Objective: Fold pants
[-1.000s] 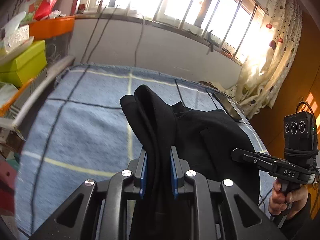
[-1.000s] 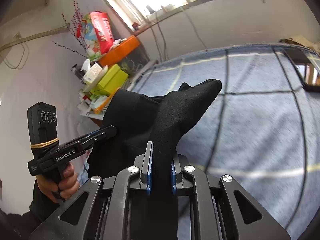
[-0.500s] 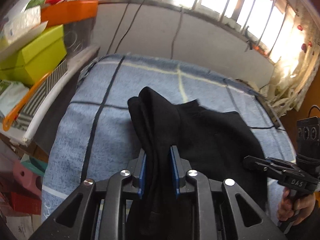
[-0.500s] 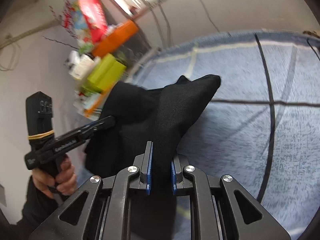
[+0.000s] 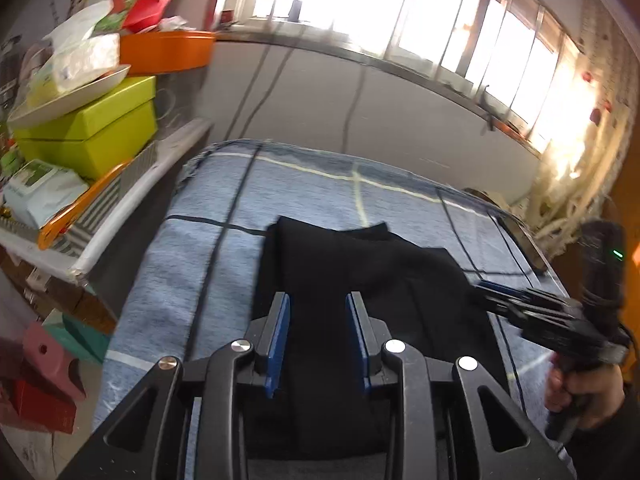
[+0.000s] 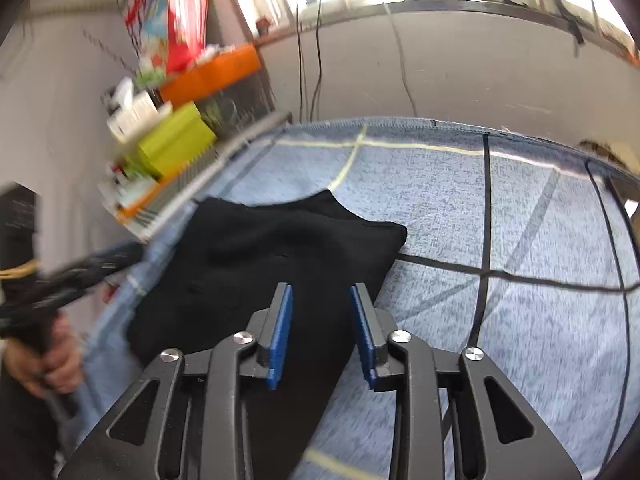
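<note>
As both grippers have just been opening, the left gripper (image 5: 316, 336) and right gripper (image 6: 322, 328) stand part open, the black pants (image 5: 360, 276) lying loose between the pads, on the blue cloth (image 6: 520, 240). If a pad catches the fabric on pulling back, the fold can drag open. Its long axis runs from near to far; which end is the waist I cannot tell.

Blue checked blanket (image 5: 200, 280), lime-green box (image 5: 92, 136), orange tray (image 5: 168, 52), red box (image 6: 186, 20), patterned curtain (image 5: 576, 184)
</note>
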{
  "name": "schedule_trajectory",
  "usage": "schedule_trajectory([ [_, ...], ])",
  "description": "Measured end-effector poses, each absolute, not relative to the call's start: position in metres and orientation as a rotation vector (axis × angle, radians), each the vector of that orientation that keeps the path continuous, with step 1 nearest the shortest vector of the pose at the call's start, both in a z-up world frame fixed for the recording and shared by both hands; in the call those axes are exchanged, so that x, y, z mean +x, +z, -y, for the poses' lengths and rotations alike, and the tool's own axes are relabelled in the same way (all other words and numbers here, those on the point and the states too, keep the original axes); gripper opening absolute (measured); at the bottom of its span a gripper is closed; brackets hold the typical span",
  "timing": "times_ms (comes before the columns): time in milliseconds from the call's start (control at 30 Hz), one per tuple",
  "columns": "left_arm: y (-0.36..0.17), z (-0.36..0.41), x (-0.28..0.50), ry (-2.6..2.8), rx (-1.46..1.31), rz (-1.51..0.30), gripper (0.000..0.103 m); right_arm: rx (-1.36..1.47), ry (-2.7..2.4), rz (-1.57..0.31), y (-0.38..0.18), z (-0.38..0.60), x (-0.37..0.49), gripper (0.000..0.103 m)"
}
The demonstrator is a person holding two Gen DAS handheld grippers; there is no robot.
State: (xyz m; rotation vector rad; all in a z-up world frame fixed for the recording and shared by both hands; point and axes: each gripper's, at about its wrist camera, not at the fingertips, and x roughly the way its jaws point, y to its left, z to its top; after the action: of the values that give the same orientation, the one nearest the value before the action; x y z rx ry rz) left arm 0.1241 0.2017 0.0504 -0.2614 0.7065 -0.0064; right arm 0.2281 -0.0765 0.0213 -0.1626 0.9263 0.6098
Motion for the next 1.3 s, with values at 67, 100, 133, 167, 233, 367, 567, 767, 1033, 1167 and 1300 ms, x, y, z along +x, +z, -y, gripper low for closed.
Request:
schedule_trajectory([
  [67,0.044,-0.189,0.125,-0.025,-0.217,-0.727,0.031,-0.202,0.588,-0.984,0.005,0.071,0.236,0.027],
  [100,0.039,-0.186,0.128,-0.025,-0.200,-0.746,0.031,-0.207,0.592,-0.977,0.003,0.071,0.235,0.027],
  [133,0.031,-0.183,0.131,-0.012,-0.190,-0.774,0.031,-0.206,0.592,-0.968,0.005,0.072,0.234,0.028],
  [167,0.025,-0.183,0.133,0.001,-0.187,-0.794,0.031,-0.204,0.595,-0.971,0.007,0.073,0.231,0.028],
  [233,0.020,-0.182,0.130,0.019,-0.169,-0.794,0.031,-0.200,0.623,-0.953,0.017,0.077,0.220,0.028],
  [367,0.035,-0.172,0.110,0.039,-0.162,-0.763,0.031,-0.252,0.677,-0.873,0.041,0.085,0.176,0.028],
  [567,0.052,-0.141,0.067,0.080,-0.103,-0.727,0.031,-0.298,0.703,-0.830,0.050,0.096,0.119,0.040],
  [767,0.054,-0.119,0.028,0.119,-0.147,-0.714,0.031,-0.309,0.701,-0.809,0.054,0.111,0.075,0.040],
  [1033,0.044,-0.093,0.002,0.152,-0.119,-0.726,0.031,-0.378,0.661,-0.820,0.039,0.125,0.041,0.040],
  [1167,0.035,-0.090,0.003,0.157,-0.100,-0.746,0.031,-0.397,0.644,-0.839,0.028,0.127,0.040,0.040],
  [1300,0.025,-0.095,0.008,0.173,-0.099,-0.771,0.031,-0.411,0.614,-0.854,0.019,0.128,0.049,0.040],
])
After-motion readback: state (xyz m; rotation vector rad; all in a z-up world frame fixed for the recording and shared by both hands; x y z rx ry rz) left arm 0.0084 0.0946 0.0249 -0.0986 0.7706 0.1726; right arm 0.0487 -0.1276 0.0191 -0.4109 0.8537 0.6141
